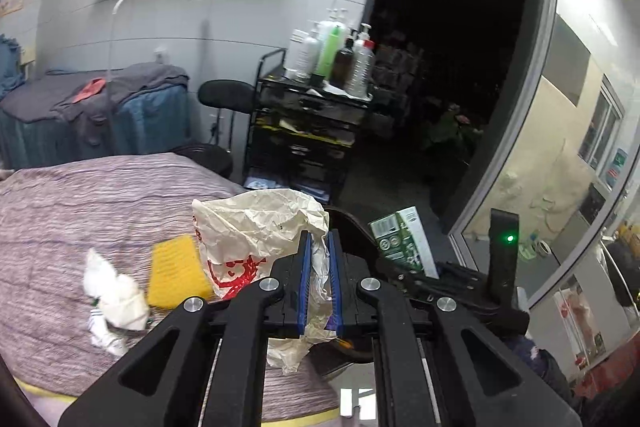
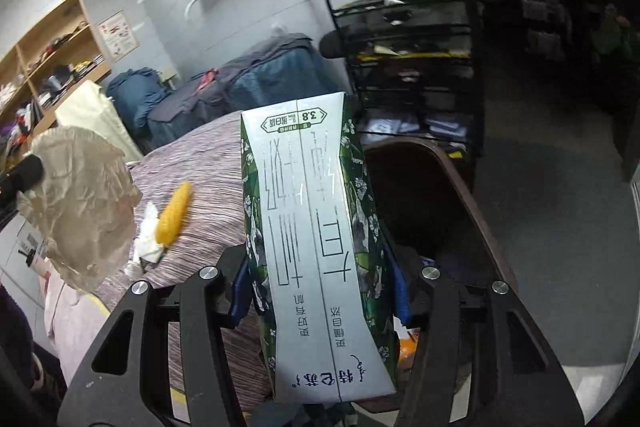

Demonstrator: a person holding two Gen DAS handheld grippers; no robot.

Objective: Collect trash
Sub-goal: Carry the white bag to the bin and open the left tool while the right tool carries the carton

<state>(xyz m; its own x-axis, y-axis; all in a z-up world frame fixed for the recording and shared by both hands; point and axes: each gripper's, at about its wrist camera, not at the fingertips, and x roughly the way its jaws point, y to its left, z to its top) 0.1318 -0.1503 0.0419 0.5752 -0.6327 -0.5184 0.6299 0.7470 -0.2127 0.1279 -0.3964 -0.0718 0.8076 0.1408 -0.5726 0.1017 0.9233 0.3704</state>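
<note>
My left gripper (image 1: 320, 283) is shut on a crumpled white paper bag (image 1: 256, 227) with red print, held above the edge of the striped bed cover (image 1: 100, 195). The same paper bag (image 2: 80, 203) shows at the left of the right wrist view. My right gripper (image 2: 320, 291) is shut on a green and silver milk carton (image 2: 316, 247), held over a dark brown bin (image 2: 440, 187) beside the bed. That carton (image 1: 404, 243) and the right gripper appear in the left wrist view too. A yellow sponge (image 1: 176, 271) and crumpled white tissue (image 1: 114, 299) lie on the bed.
A black wire cart (image 1: 304, 131) with several bottles (image 1: 332, 55) on top stands behind the bin, next to a black stool (image 1: 226, 97). Blue and grey bedding (image 1: 96, 115) is piled against the wall. A dark doorway (image 1: 452, 67) opens at right.
</note>
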